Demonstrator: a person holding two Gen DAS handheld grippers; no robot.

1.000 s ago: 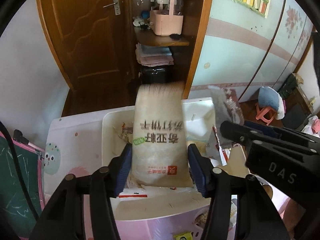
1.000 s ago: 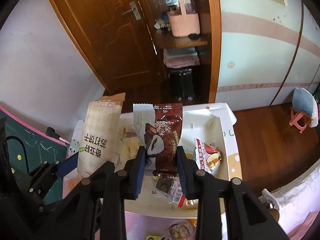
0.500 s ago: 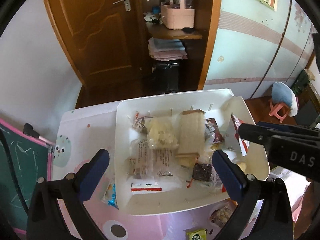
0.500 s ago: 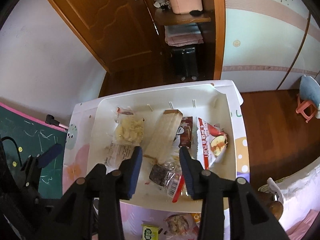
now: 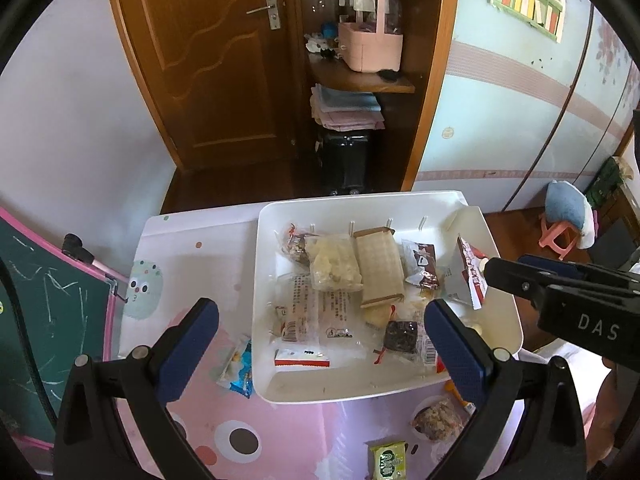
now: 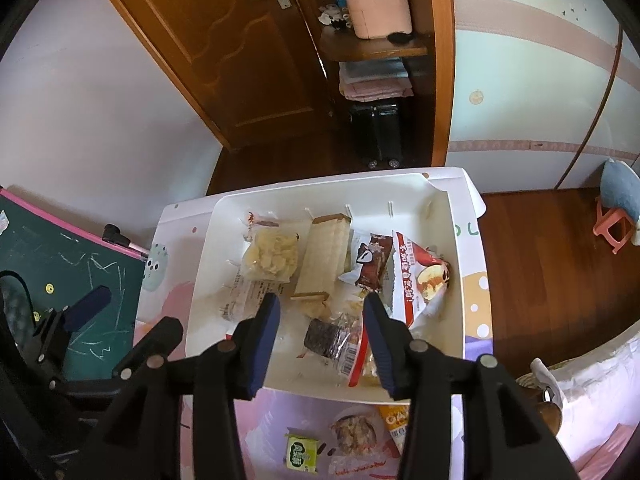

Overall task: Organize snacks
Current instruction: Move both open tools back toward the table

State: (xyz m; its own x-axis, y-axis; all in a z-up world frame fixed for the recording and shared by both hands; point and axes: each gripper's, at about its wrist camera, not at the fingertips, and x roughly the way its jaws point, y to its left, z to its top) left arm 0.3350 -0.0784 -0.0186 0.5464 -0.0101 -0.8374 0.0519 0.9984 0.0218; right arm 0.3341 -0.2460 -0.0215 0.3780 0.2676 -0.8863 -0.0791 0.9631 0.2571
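A white tray (image 5: 264,280) on the pink table holds several snack packs. A tan cracker pack (image 5: 378,270) lies in its middle, with a brown chocolate pack (image 5: 424,266) just to its right. My left gripper (image 5: 318,312) hangs above the tray's near half, open wide with nothing between its fingers. In the right wrist view the same tan pack (image 6: 324,260) and chocolate pack (image 6: 372,262) lie flat in the tray (image 6: 208,264). My right gripper (image 6: 322,300) hovers over a dark clear-wrapped packet (image 6: 324,338). Its jaws are opening and hold nothing.
A red-and-white pack (image 5: 470,276) leans at the tray's right wall. Outside the tray lie a blue wrapper (image 5: 238,366), a green packet (image 5: 386,460) and a round nutty snack (image 5: 438,420). A green chalkboard (image 5: 48,320) stands at the left.
The left gripper let go of the tan cracker pack and the right let go of the chocolate pack. Both packs now lie in the tray. Both grippers pulled back, the left now wide.
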